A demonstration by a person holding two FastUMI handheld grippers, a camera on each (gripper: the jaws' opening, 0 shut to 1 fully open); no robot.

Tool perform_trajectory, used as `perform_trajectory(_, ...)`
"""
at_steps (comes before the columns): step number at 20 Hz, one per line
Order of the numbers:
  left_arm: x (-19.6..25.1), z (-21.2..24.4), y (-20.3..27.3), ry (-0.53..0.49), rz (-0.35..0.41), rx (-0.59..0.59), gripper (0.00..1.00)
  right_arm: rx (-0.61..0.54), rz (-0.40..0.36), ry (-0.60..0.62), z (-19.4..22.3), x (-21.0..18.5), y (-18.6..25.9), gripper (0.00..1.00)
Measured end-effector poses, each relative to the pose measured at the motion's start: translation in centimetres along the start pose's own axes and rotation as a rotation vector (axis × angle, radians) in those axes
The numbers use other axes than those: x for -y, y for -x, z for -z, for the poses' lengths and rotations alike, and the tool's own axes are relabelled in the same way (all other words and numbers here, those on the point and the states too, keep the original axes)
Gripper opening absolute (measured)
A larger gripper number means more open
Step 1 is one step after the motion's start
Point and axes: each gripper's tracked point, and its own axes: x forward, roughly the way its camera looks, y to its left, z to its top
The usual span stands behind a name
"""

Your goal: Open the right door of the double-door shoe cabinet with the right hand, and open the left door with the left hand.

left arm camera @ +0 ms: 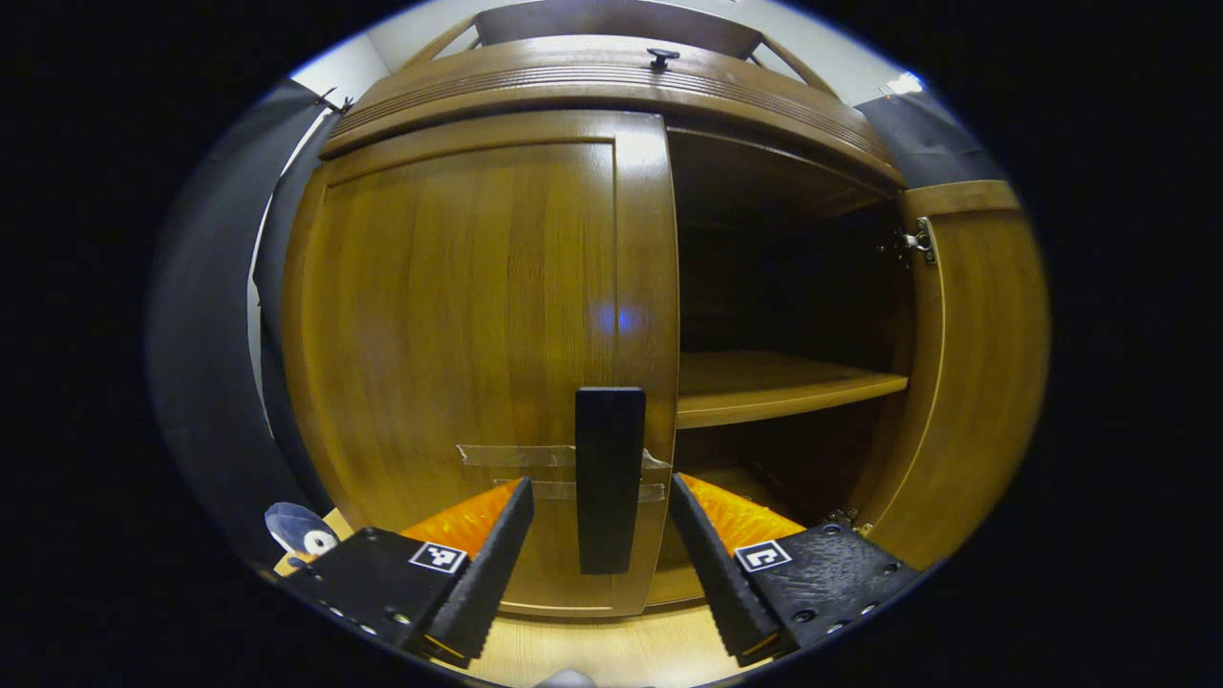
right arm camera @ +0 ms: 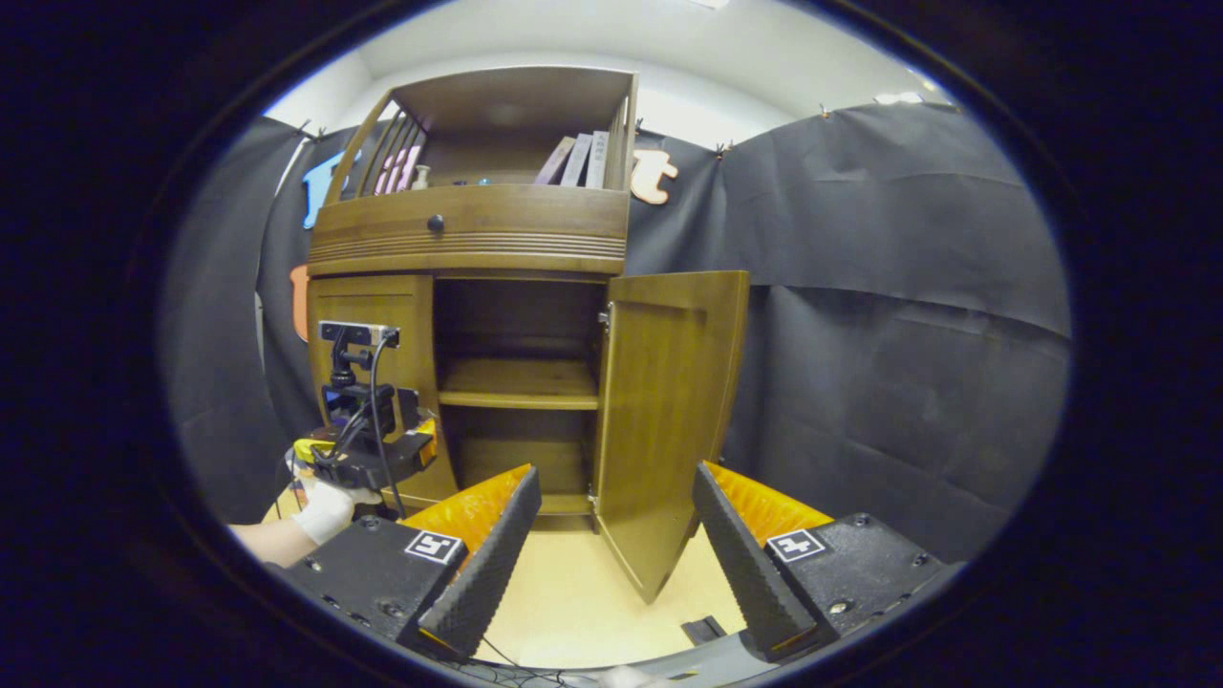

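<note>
Right door (right arm camera: 669, 420) stands wide open, so I hold the right gripper (right arm camera: 616, 545) back, released. Left gripper (left arm camera: 597, 549) spread, straddling the left door (left arm camera: 468, 354) handle (left arm camera: 610, 478), ready to clamp.

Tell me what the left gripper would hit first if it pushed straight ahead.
Most likely the black handle on the closed left door; it sits between the open left gripper fingers, though depth is unclear.

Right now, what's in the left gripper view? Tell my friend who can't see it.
The open tongs sit around the black handle of the closed left door, not squeezing it. The right door is swung open, showing a shelf.
</note>
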Motion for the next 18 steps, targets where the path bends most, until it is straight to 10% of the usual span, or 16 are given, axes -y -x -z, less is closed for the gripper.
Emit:
perform_trajectory(1, -0.2, 0.2, -0.2, 0.000, -0.007, -0.004, 0.82, -0.006, 0.006, -0.003, 0.1, 0.3, -0.2, 1.00)
perform_trajectory(2, -0.4, 0.3, -0.6, 0.000, -0.014, 0.004, 0.65, -0.010, 0.008, -0.008, 0.1, 0.4, -0.4, 1.00)
perform_trajectory(5, 0.3, 0.2, -1.3, 0.011, 0.023, -0.006, 0.77, -0.013, 0.015, -0.018, 0.2, 0.7, -0.7, 0.99)
perform_trajectory(14, -0.1, 0.3, -1.2, -0.016, 0.026, 0.018, 0.07, -0.027, 0.000, -0.038, 0.8, 0.9, -0.2, 1.00)
perform_trajectory(18, -0.1, 0.5, 0.0, -0.003, 0.044, 0.004, 0.12, -0.022, -0.025, -0.024, 0.7, 0.4, 0.1, 1.00)
